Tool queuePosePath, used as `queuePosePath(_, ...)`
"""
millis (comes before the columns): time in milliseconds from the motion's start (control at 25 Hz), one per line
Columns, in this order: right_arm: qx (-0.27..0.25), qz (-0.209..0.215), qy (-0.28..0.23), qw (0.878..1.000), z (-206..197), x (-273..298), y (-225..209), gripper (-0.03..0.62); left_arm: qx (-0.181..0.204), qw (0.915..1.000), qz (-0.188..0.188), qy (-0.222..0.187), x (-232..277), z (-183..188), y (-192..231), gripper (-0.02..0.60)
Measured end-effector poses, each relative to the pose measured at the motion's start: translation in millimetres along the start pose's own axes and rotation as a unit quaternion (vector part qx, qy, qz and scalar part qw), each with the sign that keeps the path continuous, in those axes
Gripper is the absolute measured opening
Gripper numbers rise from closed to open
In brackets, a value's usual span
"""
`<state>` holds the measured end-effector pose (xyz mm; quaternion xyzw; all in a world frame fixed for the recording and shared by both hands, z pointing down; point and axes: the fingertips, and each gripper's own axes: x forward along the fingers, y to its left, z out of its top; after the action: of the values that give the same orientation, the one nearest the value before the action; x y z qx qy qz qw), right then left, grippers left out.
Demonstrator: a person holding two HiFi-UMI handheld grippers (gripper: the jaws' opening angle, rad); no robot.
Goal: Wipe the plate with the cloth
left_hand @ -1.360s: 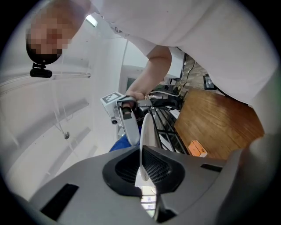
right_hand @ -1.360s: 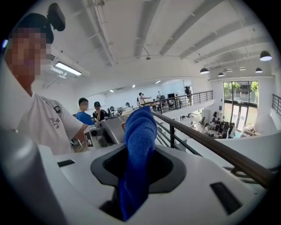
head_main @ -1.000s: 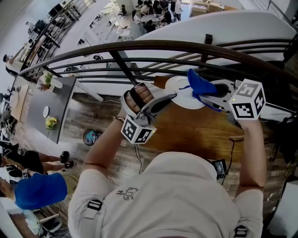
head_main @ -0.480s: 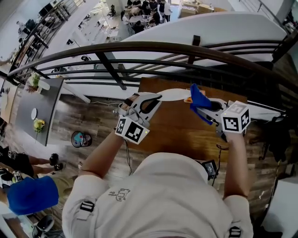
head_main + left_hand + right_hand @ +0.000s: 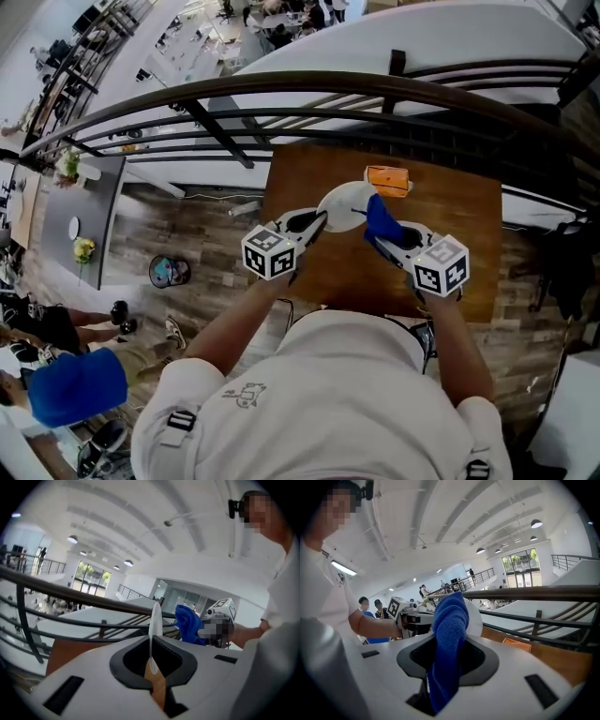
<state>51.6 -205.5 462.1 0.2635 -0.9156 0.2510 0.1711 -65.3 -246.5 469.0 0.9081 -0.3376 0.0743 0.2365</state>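
Leftmost, head view: a drop to a lower level with plank flooring (image 5: 202,234) and a grey table (image 5: 98,211) carrying small plants. A dark railing (image 5: 281,86) curves across the top, with a white sloped surface beyond it.

Inside the railing is a brown wooden table (image 5: 469,220). Its top is bare apart from a small orange object (image 5: 387,180) near the far edge.

The left gripper (image 5: 319,221) reaches in from the left over the table's near half. Its jaws are drawn in narrow, pinching the rim of the white plate (image 5: 343,204). In the left gripper view the plate (image 5: 155,618) stands edge-on and upright between the jaws.

Just right of the plate is the blue cloth (image 5: 382,217), bunched, with its upper end over the plate's right edge. Whether it actually presses on the plate I cannot tell.

The right gripper (image 5: 381,236) comes in from the right, jaws clamped on the cloth. In the right gripper view the cloth (image 5: 450,634) fills the gap and hangs below it, and the plate shows directly behind it.

Right of that is more bare tabletop, then dark floor.

Room, from the gripper views: a white ceiling with beams and round lamps (image 5: 536,523), tall windows (image 5: 518,566) and further railings. People (image 5: 370,606) stand in the distance.
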Motion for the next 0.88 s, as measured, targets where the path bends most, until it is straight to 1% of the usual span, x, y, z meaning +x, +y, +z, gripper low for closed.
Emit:
queuePosePath(40,0.012,0.006,0.002,1.000,-13,3,-3,0.127,-0.025,0.9997,0.005,0.005,5,-13,1,0.017)
queuePosePath(120,0.056,0.019,0.003,0.998,-43,10,-13,0.127,-0.069,0.9973,0.016,0.018,17,-43,0,0.017)
queuePosePath(200,0.086,0.015,0.009,0.996,-72,13,-22,0.127,-0.120,0.9921,0.020,0.032,31,-77,-6,0.017)
queuePosePath(320,0.076,0.007,0.014,0.997,-98,18,-32,0.127,-0.198,0.9788,0.017,0.048,56,-121,-11,0.017)
queuePosePath(400,0.074,0.003,0.019,0.997,-112,27,-46,0.127,-0.233,0.9707,0.022,0.056,73,-142,-5,0.017)
queuePosePath(480,0.093,0.000,0.038,0.995,-134,37,-59,0.127,-0.250,0.9652,0.033,0.071,85,-162,1,0.017)
queuePosePath(600,0.122,0.002,0.066,0.990,-171,41,-69,0.127,-0.276,0.9546,0.050,0.102,98,-205,4,0.017)
queuePosePath(720,0.132,0.004,0.088,0.987,-198,42,-79,0.127,-0.299,0.9437,0.062,0.128,111,-240,6,0.017)
queuePosePath(880,0.144,0.014,0.122,0.982,-232,45,-87,0.127,-0.313,0.9346,0.070,0.153,124,-278,1,0.017)
